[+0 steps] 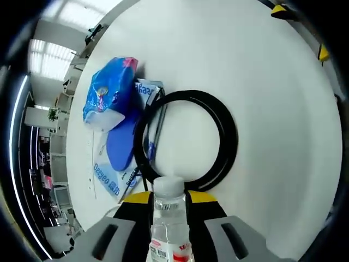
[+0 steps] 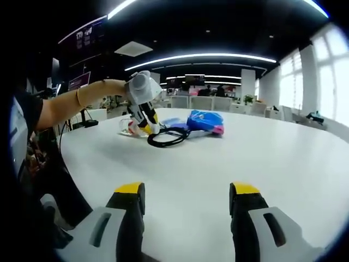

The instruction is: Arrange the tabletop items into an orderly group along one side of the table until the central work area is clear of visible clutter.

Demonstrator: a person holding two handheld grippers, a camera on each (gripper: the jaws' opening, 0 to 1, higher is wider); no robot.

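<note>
Gripping a clear water bottle (image 1: pixel 170 224) between its jaws, the left gripper (image 1: pixel 170 232) hovers near a black cable loop (image 1: pixel 188 136) on the white table (image 1: pixel 262 82). Blue bag (image 1: pixel 109 93) and blue pouch (image 1: pixel 121 143) lie left of the loop. Right gripper (image 2: pixel 188 210) hangs well apart, jaws spread, holding nothing.

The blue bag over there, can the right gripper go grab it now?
Probably yes. The right gripper is open, holding nothing, with bare white table between it and the blue bag. The black cable and the left gripper sit beside the bag, not in front.
</note>
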